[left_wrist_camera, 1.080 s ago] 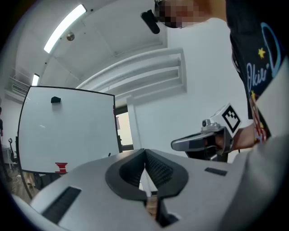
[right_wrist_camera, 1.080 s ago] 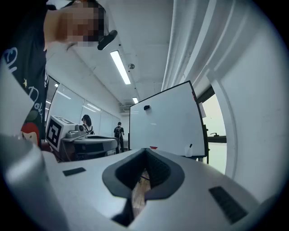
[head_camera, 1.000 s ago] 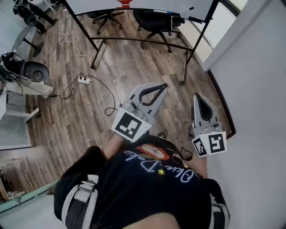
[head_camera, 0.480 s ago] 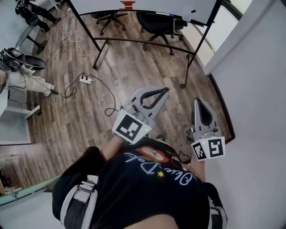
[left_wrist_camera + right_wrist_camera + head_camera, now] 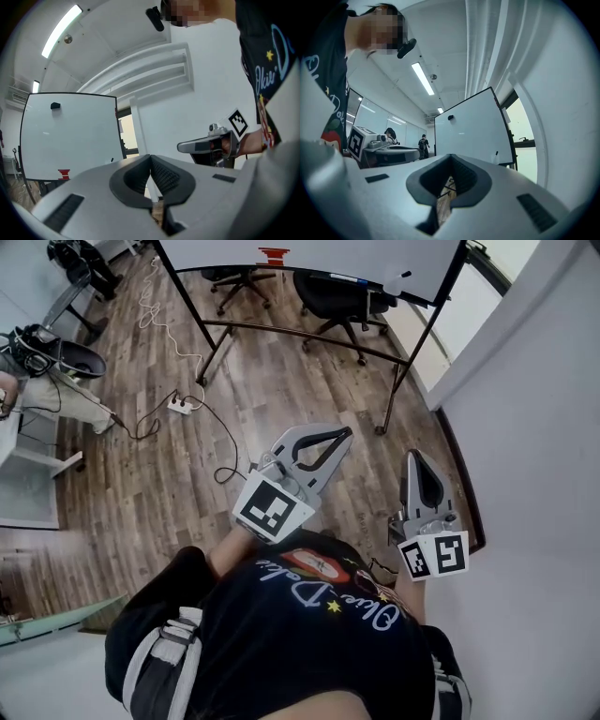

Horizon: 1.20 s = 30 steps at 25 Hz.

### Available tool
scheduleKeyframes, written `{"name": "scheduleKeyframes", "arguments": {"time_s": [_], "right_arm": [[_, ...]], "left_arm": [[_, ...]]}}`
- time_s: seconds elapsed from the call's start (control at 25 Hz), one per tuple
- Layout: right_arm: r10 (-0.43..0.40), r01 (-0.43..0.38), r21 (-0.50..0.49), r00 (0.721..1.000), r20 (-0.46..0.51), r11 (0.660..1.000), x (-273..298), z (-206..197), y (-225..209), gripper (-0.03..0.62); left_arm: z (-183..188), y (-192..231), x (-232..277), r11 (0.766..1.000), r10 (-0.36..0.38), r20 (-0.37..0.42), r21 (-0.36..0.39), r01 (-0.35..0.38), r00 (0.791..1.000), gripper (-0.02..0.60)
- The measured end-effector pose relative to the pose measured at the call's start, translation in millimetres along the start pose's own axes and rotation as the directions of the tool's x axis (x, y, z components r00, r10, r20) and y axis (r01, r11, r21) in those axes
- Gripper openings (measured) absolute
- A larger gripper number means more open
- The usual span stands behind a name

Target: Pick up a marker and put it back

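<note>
Both pairs of tongs are empty. The left tongs [image 5: 345, 433] are pressed together at the tips with nothing between them, and so are the right tongs [image 5: 413, 457]. Both are held in front of the person's body, over the wooden floor [image 5: 234, 381] and well apart from the whiteboard [image 5: 309, 253].

The marker is hard to pick out. My guess is that it is the small dark stick [image 5: 497, 153] low on the right of the board. A marker should be light, stiff and smooth, and round enough to roll or twist in a loose pinch. The middle of the barrel, taken crosswise, looks the safest place to hold it, rather than the cap, which could pull off.

The head view shows how far both tongs stand from the board, but it shows little of the board's face. The gripper views show that face, with a black block [image 5: 55, 106] high on its left. Only the right gripper view shows people [image 5: 423, 142] far off in the room.
</note>
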State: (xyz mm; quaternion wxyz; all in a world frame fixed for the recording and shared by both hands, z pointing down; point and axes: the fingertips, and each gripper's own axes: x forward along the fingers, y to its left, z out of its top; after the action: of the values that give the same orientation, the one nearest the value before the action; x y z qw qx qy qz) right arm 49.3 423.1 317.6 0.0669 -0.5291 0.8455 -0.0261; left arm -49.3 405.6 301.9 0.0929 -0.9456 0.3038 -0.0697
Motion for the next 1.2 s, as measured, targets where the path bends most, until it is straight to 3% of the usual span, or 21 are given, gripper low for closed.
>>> {"name": "scheduleKeyframes", "arguments": {"time_s": [0.56,1.2], "right_arm": [[0.007,-0.007,0.046,1.0,-0.016,0.999,-13.9,-19.9,-20.4,0.0],[-0.04,0.041,0.023,0.999,-0.026,0.999,63.6,-28.9,-58.0,0.0]], "left_arm": [[-13.3,-14.6,2.9,0.999,0.04,-0.045,-0.003,-0.04,0.998,0.005],[-34.0,61.2,55.5,0.999,0.018,0.002,-0.038,-0.017,1.0,0.005]]}}
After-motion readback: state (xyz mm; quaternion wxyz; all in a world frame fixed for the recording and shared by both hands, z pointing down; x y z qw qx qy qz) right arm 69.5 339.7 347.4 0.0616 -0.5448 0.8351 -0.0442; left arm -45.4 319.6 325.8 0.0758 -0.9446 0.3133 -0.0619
